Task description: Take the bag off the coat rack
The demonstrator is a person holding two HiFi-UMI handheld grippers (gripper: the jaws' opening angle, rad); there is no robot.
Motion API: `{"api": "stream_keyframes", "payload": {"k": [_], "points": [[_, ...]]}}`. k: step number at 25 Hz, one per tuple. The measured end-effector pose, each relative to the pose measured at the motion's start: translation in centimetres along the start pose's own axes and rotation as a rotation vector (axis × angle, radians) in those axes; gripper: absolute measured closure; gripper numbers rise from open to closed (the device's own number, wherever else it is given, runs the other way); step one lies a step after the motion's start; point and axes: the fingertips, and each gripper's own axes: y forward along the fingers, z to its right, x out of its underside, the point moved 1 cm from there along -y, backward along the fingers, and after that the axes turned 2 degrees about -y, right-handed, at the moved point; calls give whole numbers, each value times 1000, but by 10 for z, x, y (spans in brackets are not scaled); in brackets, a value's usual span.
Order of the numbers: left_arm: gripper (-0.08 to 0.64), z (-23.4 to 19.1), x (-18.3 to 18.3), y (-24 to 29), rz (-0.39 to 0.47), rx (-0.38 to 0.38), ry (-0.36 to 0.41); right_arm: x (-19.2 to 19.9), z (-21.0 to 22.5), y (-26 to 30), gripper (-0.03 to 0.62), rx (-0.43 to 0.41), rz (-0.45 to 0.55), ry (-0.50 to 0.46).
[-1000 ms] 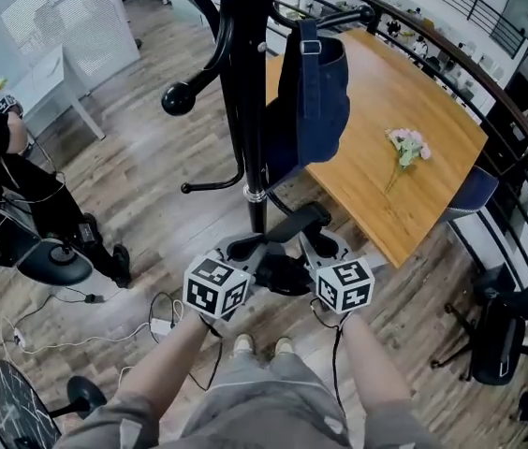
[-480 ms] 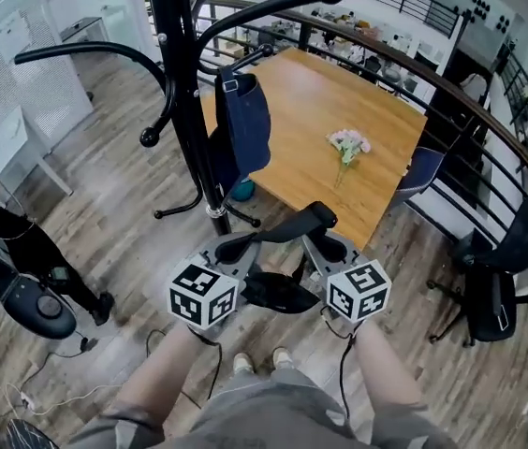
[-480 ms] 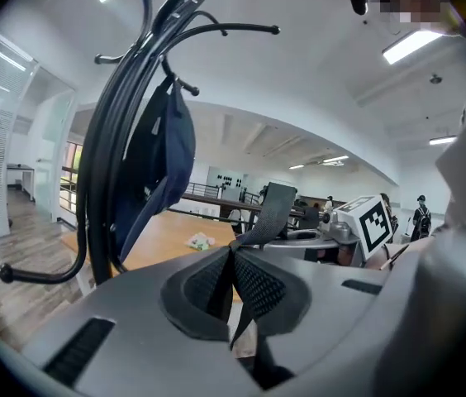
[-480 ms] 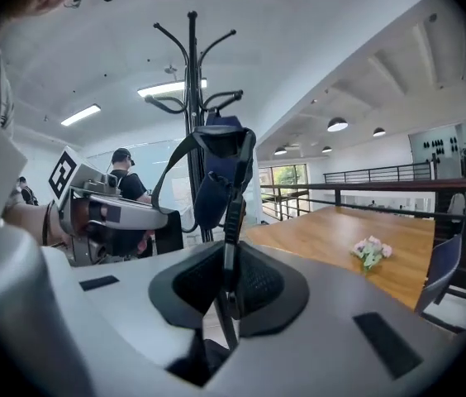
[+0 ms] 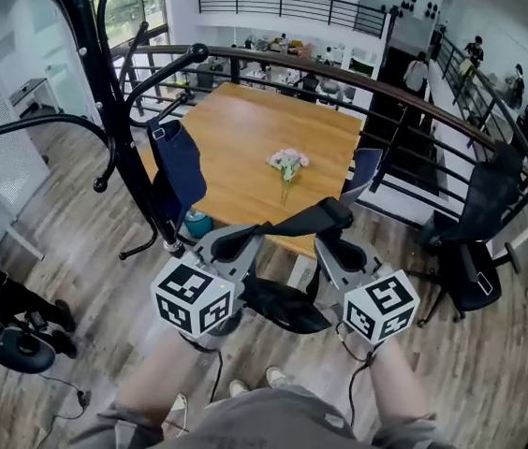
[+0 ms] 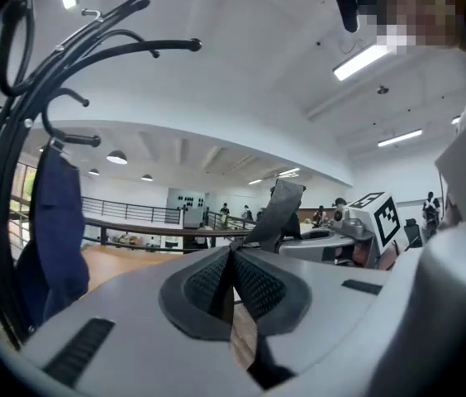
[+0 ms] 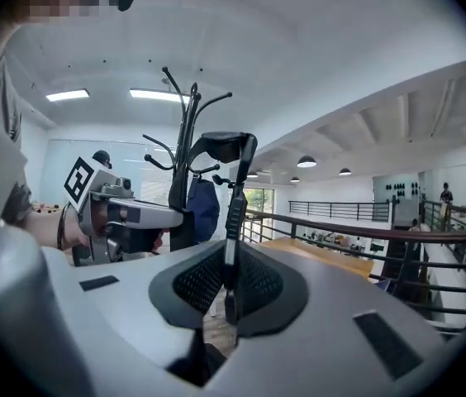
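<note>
A black bag (image 5: pixel 287 305) hangs between my two grippers by its dark strap (image 5: pixel 292 223). My left gripper (image 5: pixel 222 243) is shut on one end of the strap (image 6: pixel 276 213), which rises out of its pads. My right gripper (image 5: pixel 331 241) is shut on the other end, with the strap (image 7: pixel 235 205) standing upright between its pads. The black coat rack (image 5: pixel 114 129) stands to the left and beyond, apart from both grippers. A navy blue bag (image 5: pixel 182 168) hangs on it. The rack (image 7: pixel 185 164) and blue bag (image 7: pixel 202 209) also show in the right gripper view.
A wooden table (image 5: pixel 245 138) with a small bunch of flowers (image 5: pixel 287 164) stands ahead, behind a curved dark railing (image 5: pixel 339 73). A black office chair (image 5: pixel 475 241) is at the right. Another person's legs and gear (image 5: pixel 11 325) are low at the left.
Both grippers have risen with the black bag's strap held between them. The head view has lifted from the floor towards the room, and the coat rack has shifted to the left.
</note>
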Motion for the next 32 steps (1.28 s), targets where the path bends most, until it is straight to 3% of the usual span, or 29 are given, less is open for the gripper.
{"api": "stream_keyframes", "payload": {"k": [4, 11, 19, 26, 32], "points": [[543, 37, -13, 30, 26, 101, 31, -7, 22, -47, 537, 85, 11, -20], [543, 95, 0, 72, -8, 259, 54, 16, 50, -111, 538, 241, -10, 14], [543, 140, 49, 99, -109, 374, 8, 72, 67, -157, 538, 342, -100, 78], [543, 157, 110, 108, -226, 415, -26, 124, 67, -169, 538, 377, -191, 137], [543, 147, 139, 101, -276, 361, -32, 152, 58, -158, 538, 338, -239, 169]]}}
